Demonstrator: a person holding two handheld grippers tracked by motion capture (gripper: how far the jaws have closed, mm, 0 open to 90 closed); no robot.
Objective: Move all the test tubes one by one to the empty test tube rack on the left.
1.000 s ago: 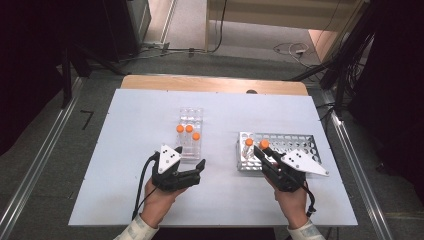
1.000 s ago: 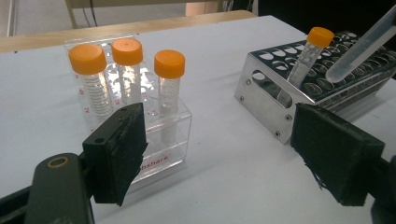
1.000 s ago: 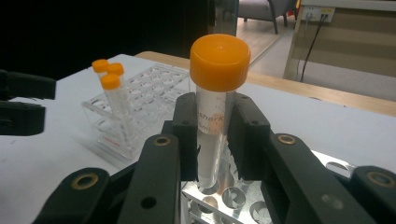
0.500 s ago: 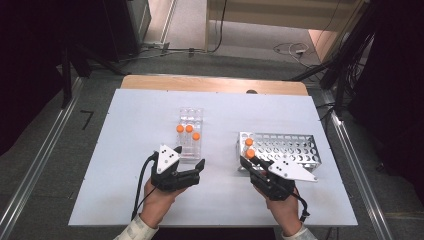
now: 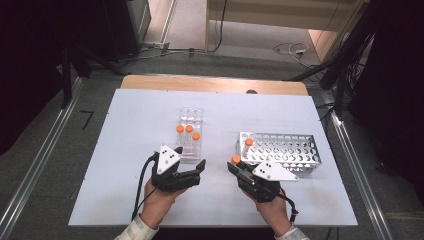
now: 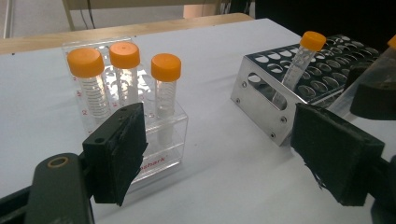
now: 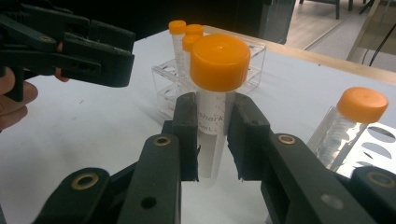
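A clear plastic rack (image 5: pixel 190 131) at the table's middle holds three orange-capped tubes (image 6: pixel 166 67). To its right stands a metal rack (image 5: pixel 285 150) with one capped tube (image 5: pixel 248 143) leaning in a near-left hole. My right gripper (image 5: pixel 235 167) is shut on another orange-capped tube (image 7: pixel 219 63), held upright just left of and in front of the metal rack. My left gripper (image 5: pixel 199 172) is open and holds nothing. It sits in front of the clear rack (image 6: pixel 159 154), its jaws pointing toward the right gripper (image 6: pixel 373 93).
The white tabletop (image 5: pixel 130 150) has bare room at the left and along the near edge. A wooden strip (image 5: pixel 215 84) runs along the far edge. The metal rack (image 6: pixel 261 93) has several unfilled holes.
My right gripper has drawn the tube left and toward the near edge, away from the metal rack. The left gripper has stayed where it was.
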